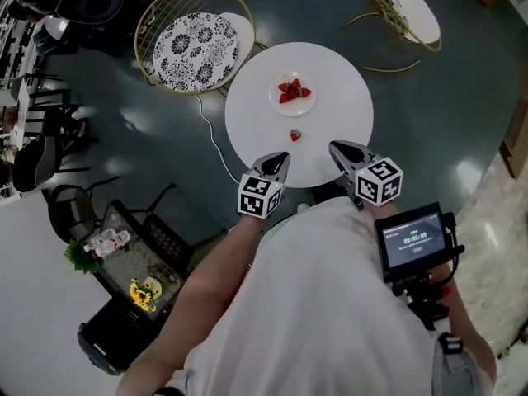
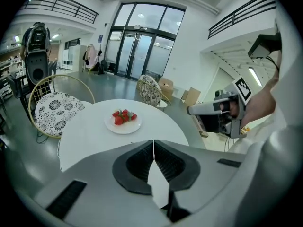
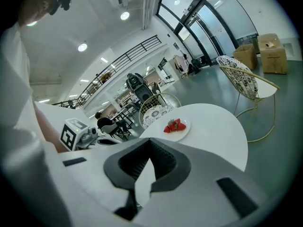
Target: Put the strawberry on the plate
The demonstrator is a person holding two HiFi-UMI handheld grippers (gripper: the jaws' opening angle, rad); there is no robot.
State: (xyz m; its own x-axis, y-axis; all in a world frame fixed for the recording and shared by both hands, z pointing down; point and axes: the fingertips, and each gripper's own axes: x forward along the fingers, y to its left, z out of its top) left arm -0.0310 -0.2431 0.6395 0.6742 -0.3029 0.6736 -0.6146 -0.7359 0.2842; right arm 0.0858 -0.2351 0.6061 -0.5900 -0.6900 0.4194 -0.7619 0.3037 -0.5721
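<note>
Table [image 1: 338,97]: round, smooth, white.
Plate [image 1: 274,102]: small white disc carrying glossy red berries [image 1: 293,91].
Strawberry [image 1: 294,134]: lying loose on the table, between plate and grippers.
Left gripper [image 1: 283,157]: ribbed jaws pressing together, empty.
Right gripper [image 1: 334,147]: jaws meeting too, empty.

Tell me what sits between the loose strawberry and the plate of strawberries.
Nothing. In the head view, only a bare stretch of the white table separates the loose strawberry from the plate.

Big lobby/atrium — glass entrance doors [image 2: 142,51], mezzanine railing [image 2: 57,4], round table [image 1: 334,143] w/ wire chairs [image 1: 195,52]
</note>
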